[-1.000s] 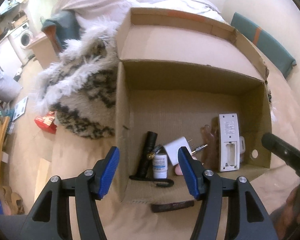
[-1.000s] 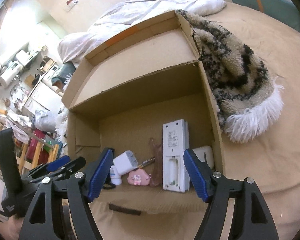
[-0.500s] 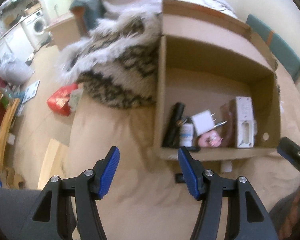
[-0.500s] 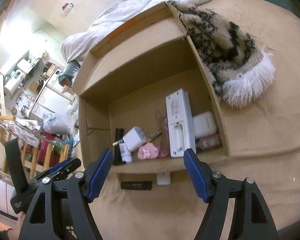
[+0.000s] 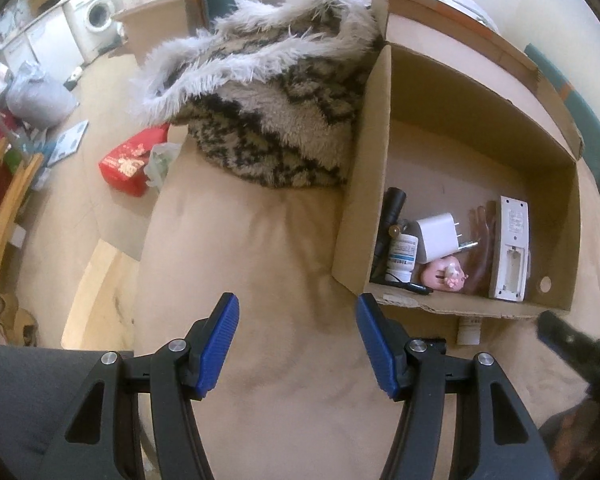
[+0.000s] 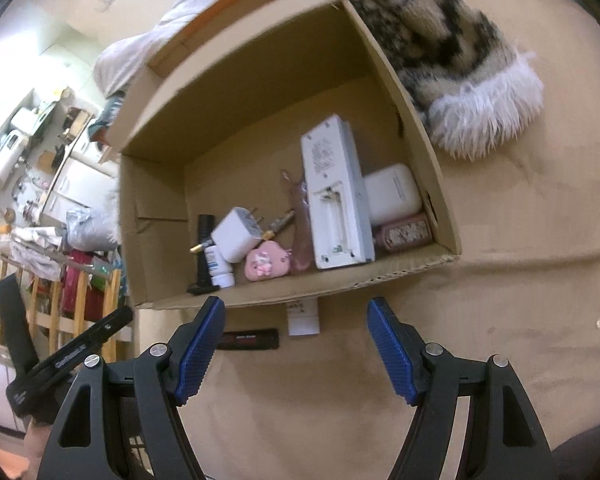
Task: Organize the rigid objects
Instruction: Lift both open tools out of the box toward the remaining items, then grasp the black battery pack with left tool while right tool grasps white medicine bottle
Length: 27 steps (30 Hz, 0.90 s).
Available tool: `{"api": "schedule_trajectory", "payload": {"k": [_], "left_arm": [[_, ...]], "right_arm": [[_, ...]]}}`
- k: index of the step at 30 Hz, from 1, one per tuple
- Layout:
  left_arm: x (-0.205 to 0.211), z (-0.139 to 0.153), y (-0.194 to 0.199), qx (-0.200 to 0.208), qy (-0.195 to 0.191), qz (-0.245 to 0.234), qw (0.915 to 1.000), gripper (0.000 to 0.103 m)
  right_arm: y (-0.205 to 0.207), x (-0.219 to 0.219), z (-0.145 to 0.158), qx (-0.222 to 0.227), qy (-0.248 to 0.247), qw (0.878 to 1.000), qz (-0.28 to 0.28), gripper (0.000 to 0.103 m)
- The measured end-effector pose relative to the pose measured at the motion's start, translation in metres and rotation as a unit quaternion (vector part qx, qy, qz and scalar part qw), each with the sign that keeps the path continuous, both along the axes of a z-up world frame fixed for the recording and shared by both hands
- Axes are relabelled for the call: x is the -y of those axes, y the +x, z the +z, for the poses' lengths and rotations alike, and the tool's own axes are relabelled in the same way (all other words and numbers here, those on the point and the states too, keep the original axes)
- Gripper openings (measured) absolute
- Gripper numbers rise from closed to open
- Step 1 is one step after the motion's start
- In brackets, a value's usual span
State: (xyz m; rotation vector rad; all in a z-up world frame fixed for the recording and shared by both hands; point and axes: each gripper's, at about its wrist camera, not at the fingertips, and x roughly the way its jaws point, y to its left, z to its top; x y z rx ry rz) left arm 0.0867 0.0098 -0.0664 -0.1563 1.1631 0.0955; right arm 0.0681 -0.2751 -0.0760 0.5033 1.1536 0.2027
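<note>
An open cardboard box (image 5: 380, 128) (image 6: 424, 136) lies on a beige bed. Inside it are a white remote (image 5: 510, 246) (image 6: 334, 192), a white charger plug (image 5: 438, 238) (image 6: 236, 234), a pink toy (image 5: 444, 276) (image 6: 266, 266), a black flashlight (image 5: 390, 216), a small white bottle (image 5: 402, 256) and a white case (image 6: 392, 194). A black bar (image 6: 250, 338) and a small white item (image 6: 302, 316) (image 5: 470, 330) lie on the bed before the box. My left gripper (image 5: 298, 344) is open and empty, left of the box. My right gripper (image 6: 296, 346) is open and empty, just before the box front.
A furry black-and-white blanket (image 5: 268, 92) (image 6: 452, 52) lies against the box's side. The bed edge drops to the floor at left, where a red bag (image 5: 130, 162) and wooden furniture (image 5: 4, 196) stand. The left gripper's body (image 6: 60, 364) shows in the right wrist view.
Both grippers have pulled back from the box. The left one has swung left over bare bed. The black bar and white item in front of the box came into view.
</note>
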Motion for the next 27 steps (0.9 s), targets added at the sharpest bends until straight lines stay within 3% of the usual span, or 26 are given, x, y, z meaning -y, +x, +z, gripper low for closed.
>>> {"api": "schedule_trajectory", "payload": {"k": [6,13,14,15,17,18,22,27], "left_arm": [[0.005,-0.005,0.002,-0.015,-0.011,-0.004,0.9998,0.057],[0.019,-0.008,-0.001,-0.009,-0.028,-0.042,0.9987,0.057],[0.022,-0.01,-0.001,-0.01,-0.024,-0.048,0.9985,0.057],[0.024,-0.012,-0.002,-0.014,-0.021,-0.052,0.9983,0.057],[0.028,-0.021,-0.002,-0.033,-0.022,-0.054,0.9977,0.057],[0.031,-0.025,-0.002,-0.043,-0.025,-0.057,0.9972,0.061],[0.049,-0.037,-0.003,-0.062,-0.023,-0.077,0.9948,0.098],[0.079,-0.061,0.003,-0.105,-0.033,-0.077,0.9909,0.099]], "right_arm": [[0.017,-0.032,-0.03,-0.046,-0.044,0.997,0.042,0.079],[0.034,-0.072,-0.061,-0.067,-0.105,0.989,0.085,0.076],[0.036,-0.074,-0.063,-0.068,-0.108,0.988,0.087,0.065],[0.037,-0.075,-0.065,-0.069,-0.113,0.987,0.088,0.046],[0.037,-0.076,-0.068,-0.071,-0.124,0.986,0.091,0.029],[0.036,-0.076,-0.068,-0.07,-0.124,0.985,0.094,0.029],[0.026,-0.063,-0.058,-0.073,-0.116,0.987,0.083,0.028],[0.004,-0.036,-0.036,-0.062,-0.091,0.993,0.046,0.029]]}}
